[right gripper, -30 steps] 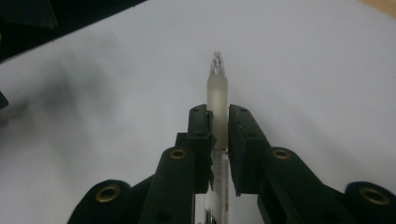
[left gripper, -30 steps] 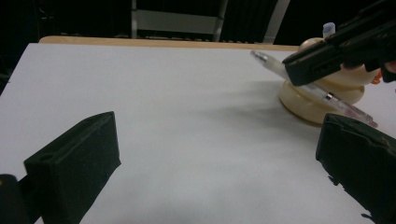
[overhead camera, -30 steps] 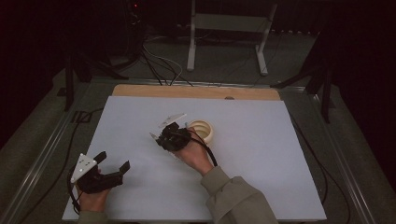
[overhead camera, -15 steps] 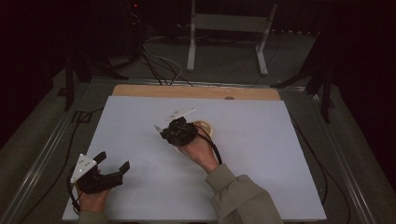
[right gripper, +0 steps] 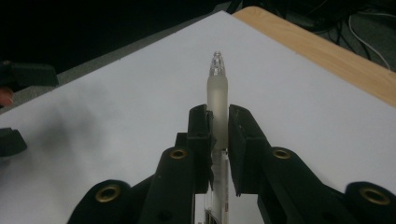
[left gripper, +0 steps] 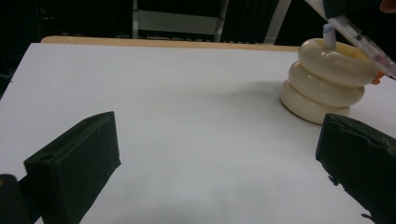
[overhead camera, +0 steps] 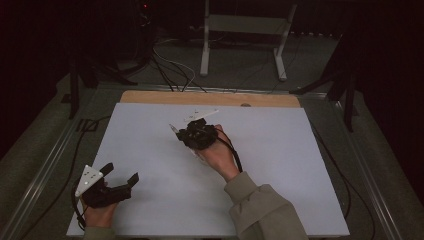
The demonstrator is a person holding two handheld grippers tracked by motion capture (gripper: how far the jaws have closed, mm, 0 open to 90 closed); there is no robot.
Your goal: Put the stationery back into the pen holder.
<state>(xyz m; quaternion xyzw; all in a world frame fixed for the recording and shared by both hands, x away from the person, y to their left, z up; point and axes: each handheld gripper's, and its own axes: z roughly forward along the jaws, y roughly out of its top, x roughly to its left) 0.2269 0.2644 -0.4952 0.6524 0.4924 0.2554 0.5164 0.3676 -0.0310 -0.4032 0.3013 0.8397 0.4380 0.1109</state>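
— White board over a wooden table, dark floor and cables behind; where is the pen held?

— It is clamped between the right gripper's closed jaws at mid-table, its long axis slanted, lower tip inside the ringed holder directly beneath.

— And the left gripper?

— Open and empty, at the near left, well apart. The tip-in-holder relation is shown by the left gripper view; the grip itself is shown by the right gripper view.

High view: above the near edge, facing forward and down over the whole white surface. Left gripper view: low, skimming the surface toward the far wooden edge. Right gripper view: close, sharing surface and edge.
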